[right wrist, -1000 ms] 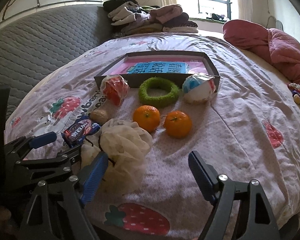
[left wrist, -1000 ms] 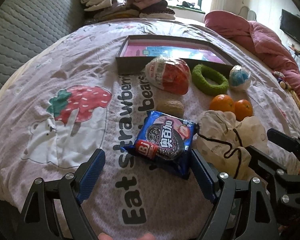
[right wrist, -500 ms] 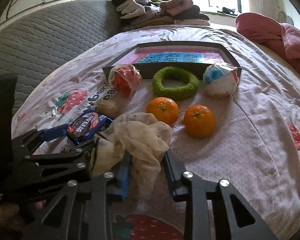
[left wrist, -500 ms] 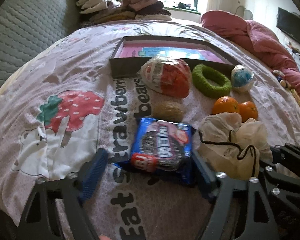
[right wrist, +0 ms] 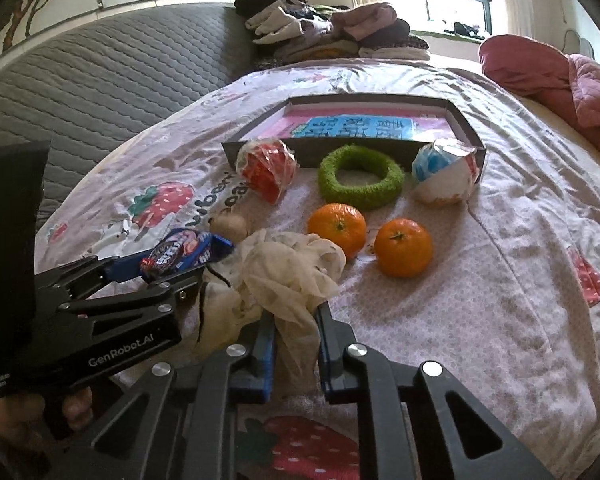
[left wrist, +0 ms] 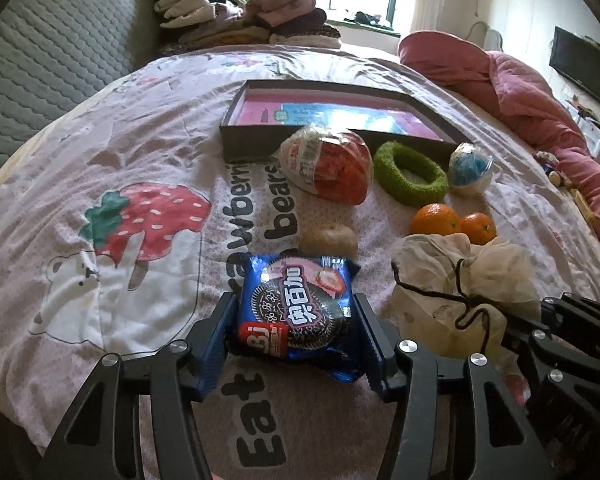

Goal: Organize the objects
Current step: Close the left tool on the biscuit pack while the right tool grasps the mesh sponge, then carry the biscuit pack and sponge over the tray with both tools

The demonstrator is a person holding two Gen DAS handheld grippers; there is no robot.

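Observation:
My left gripper is shut on a blue cookie packet on the bedspread; the packet also shows in the right wrist view. My right gripper is shut on a cream mesh drawstring bag, seen in the left wrist view just right of the packet. Beyond lie a brown kiwi-like fruit, a red wrapped ball, a green fuzzy ring, a blue wrapped ball, two oranges, and a dark shallow box with a pink and blue bottom.
Everything sits on a strawberry-print bedspread. A grey quilted headboard is on the left. Folded clothes are piled at the far end. A pink quilt lies along the right side.
Both grippers have closed: the left on the cookie packet, the right on the mesh bag. The left gripper moved forward around the packet; the right shifted left onto the bag.

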